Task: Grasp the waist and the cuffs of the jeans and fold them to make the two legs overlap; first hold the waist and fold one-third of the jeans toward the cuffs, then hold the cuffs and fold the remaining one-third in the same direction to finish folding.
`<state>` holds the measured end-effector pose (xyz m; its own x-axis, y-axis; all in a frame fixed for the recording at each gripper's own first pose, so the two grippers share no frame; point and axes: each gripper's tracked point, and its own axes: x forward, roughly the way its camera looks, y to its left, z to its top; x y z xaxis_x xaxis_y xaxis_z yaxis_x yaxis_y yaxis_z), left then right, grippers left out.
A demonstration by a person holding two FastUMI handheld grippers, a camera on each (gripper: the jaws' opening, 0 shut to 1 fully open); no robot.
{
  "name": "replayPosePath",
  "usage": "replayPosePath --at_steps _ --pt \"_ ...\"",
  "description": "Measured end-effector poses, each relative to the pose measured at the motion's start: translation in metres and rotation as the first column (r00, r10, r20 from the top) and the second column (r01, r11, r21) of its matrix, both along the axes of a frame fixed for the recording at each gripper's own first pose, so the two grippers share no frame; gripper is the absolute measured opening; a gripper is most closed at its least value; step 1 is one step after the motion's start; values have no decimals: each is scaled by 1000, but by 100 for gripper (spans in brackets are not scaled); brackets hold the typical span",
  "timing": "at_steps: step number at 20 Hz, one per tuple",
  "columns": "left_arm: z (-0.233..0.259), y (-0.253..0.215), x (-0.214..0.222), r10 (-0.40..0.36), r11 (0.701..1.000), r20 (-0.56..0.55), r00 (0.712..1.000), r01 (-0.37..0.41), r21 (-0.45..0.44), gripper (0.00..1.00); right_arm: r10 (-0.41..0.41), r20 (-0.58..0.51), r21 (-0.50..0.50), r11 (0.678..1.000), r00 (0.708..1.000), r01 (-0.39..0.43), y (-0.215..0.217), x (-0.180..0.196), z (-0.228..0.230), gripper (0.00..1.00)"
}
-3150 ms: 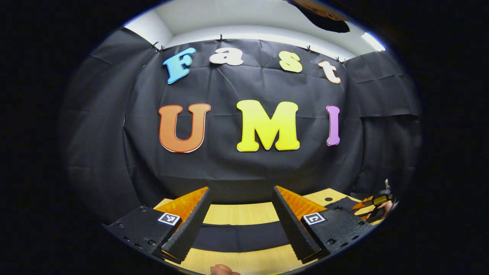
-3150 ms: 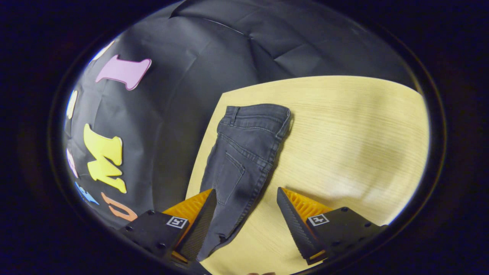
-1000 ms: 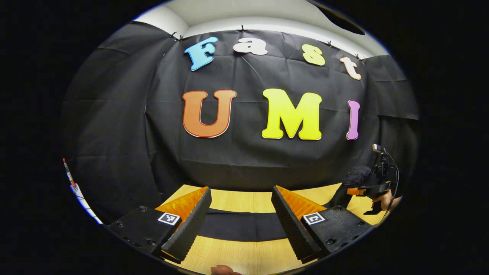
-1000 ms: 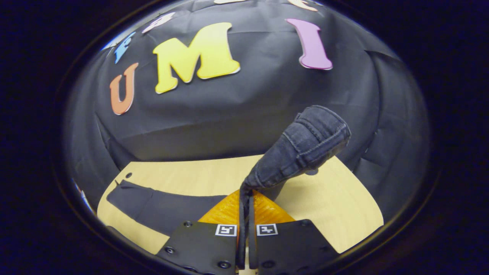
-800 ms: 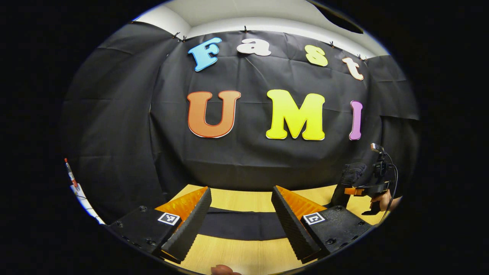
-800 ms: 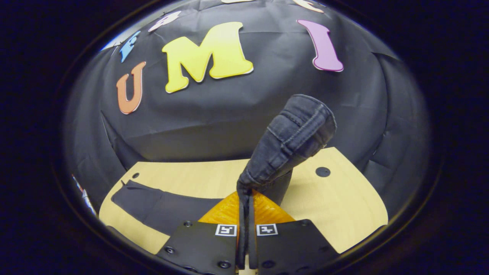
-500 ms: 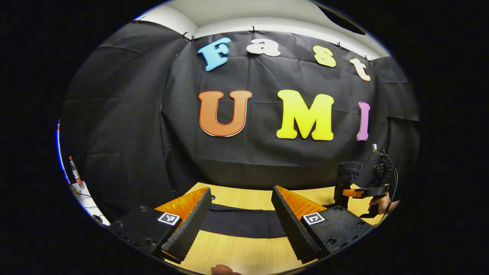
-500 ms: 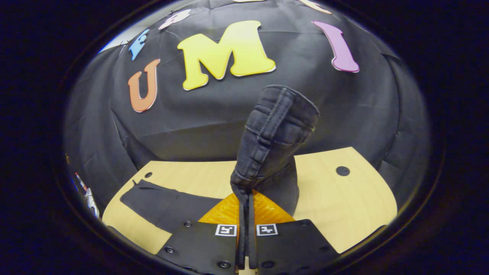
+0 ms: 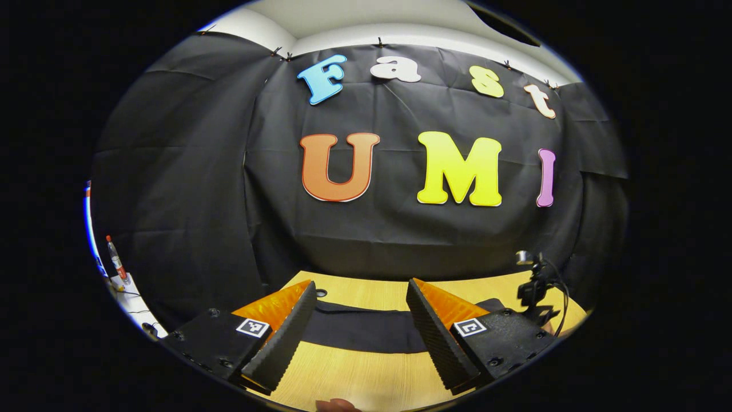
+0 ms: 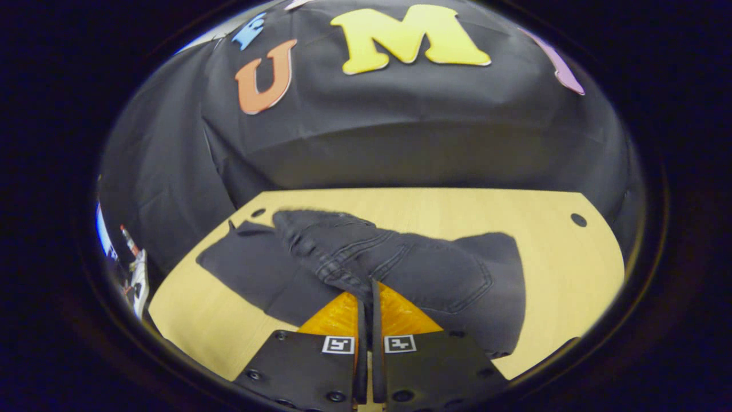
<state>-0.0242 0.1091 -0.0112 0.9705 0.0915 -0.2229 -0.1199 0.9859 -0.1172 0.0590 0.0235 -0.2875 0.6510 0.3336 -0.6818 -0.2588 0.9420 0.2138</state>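
Jeans point(image 10: 400, 269), dark denim, lie along the pale wooden tabletop point(image 10: 572, 269), seen in the right gripper view with the waist end lifted and carried over the legs. Going left to right in that view: at the far left edge, beyond the tabletop, a small bottle point(image 10: 128, 239) stands on a light surface; next, the flat leg section reaches toward the tabletop's left corner; then the waistband point(image 10: 311, 237) slopes upward and leftward, above the leg cloth; a back pocket point(image 10: 457, 283) faces up on the raised panel; bare wood follows to the right. The right tool point(image 10: 366, 309) sits at bottom centre, levelled low over the tabletop and pointing toward the booth wall, its two fingers pressed together on the waistband's edge, so the cloth hangs from this pinch.

In the left gripper view, left to right: the same bottle point(image 9: 116, 260) at the far left; the left tool point(image 9: 360, 326), held nearly level just above the tabletop's point(image 9: 366, 377) near edge, fingers spread wide with nothing between them; a dark band of jeans point(image 9: 360, 331) lying flat across the gap beyond the fingers; and, at the far right, the right tool point(image 9: 534, 292) low over the tabletop, with a cable looping from it. A fingertip point(image 9: 334, 405) shows at the bottom edge.
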Motion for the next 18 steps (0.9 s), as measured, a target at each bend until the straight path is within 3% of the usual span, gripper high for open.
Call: replayPosePath --at_steps 1,4,5,7,9,12,13,15,16,18 --pt "0 1 0 0 1000 1 1000 0 3 100 -3 -5 3 1000 1000 3 0 -2 -5 9" --pt "-4 5 0 6 1000 -3 1000 -6 -1 100 -15 -14 47 999 1000 15 -1 -4 -6 1" --pt "-6 5 1 7 1000 -12 1000 -7 -18 100 -7 -20 81 997 1000 9 0 -7 -1 12" --pt "-13 5 2 13 997 -28 1000 -15 -73 94 -8 -18 41 999 1000 9 -5 -7 -5 47" --pt "-15 14 6 33 996 -28 999 -35 -84 100 4 0 22 1000 1000 -4 -9 -10 2 82" --pt "-39 22 13 47 989 -58 997 -55 -139 98 -34 106 41 999 994 30 -17 6 42 100" --pt "-50 24 18 50 979 -78 996 -64 -193 98 -46 147 44 998 988 40 -22 15 61 95" --pt "-87 9 25 -26 941 -142 989 -24 -339 99 -68 233 59 997 970 56 -30 28 98 99" --pt "-113 4 27 -66 913 -193 979 -19 -407 98 -79 278 62 996 957 64 -37 36 118 95" --pt "-149 5 21 -71 824 -254 965 -87 -560 99 -89 352 59 996 932 73 -50 49 155 99"
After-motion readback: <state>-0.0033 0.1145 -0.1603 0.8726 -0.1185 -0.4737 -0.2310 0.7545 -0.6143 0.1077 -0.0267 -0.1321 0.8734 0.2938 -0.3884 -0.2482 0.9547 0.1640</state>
